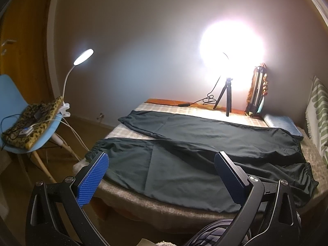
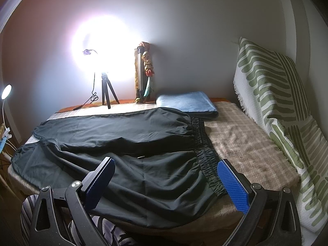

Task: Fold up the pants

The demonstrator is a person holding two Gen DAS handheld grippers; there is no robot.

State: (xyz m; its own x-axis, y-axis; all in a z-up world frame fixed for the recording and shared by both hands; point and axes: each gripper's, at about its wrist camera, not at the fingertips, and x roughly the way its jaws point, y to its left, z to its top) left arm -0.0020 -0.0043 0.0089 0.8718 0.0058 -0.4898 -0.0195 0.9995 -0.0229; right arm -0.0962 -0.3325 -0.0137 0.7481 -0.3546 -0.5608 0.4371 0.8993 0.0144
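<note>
A plaid-blanketed bed under a glaring ring light: black pants lie flat, long axis left-right, beyond my empty, spread left gripper and right gripper, waistband nearer the right.

— What is recorded on the left gripper?
— Black frame arms with triangular cut-outs are noted, fastened by round silver screws. Flat rectangular fingers are faced with blue pads, knurled in a fine diamond pattern.

— And on the right gripper?
— The same build is observed: black linkage, silver screw heads, blue textured pads on its fingers.

— Anything of the person?
— Dark-and-pale patterned clothing is seen beneath the frame.
</note>
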